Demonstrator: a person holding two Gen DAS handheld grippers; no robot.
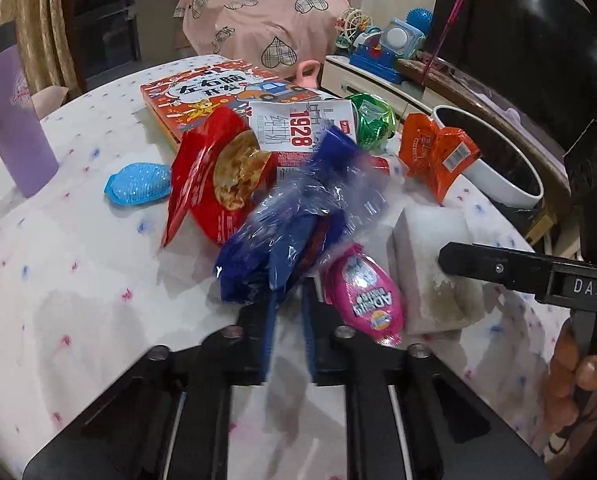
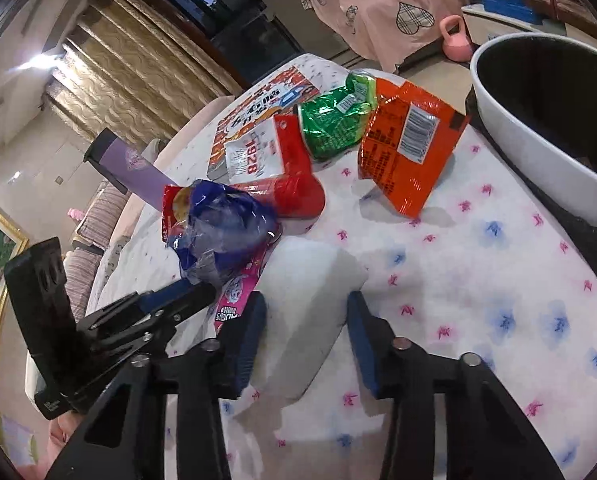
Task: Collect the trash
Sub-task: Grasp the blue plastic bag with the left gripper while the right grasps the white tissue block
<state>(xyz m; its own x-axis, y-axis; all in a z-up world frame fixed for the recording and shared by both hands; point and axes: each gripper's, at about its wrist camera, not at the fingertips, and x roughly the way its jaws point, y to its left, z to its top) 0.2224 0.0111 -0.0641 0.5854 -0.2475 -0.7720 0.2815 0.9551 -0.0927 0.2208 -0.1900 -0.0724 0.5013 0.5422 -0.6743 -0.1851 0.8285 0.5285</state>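
Note:
My left gripper (image 1: 288,300) is shut on a crumpled blue and clear plastic wrapper (image 1: 294,216) and holds it just above the table; the wrapper also shows in the right wrist view (image 2: 222,224). My right gripper (image 2: 304,320) is open, its fingers on either side of a white sponge block (image 2: 310,304), which also shows in the left wrist view (image 1: 430,264). A pink wrapper (image 1: 362,292) lies beside the sponge. A red snack bag (image 1: 214,176), a green wrapper (image 2: 334,124), an orange wrapper (image 2: 406,148) and a red-white milk pack (image 2: 274,160) lie further off.
A white bin with a black liner (image 2: 510,120) stands at the table's right edge. A children's book (image 1: 202,92), a blue scrubber (image 1: 138,184) and a purple bottle (image 1: 18,120) are on the floral tablecloth (image 2: 478,280).

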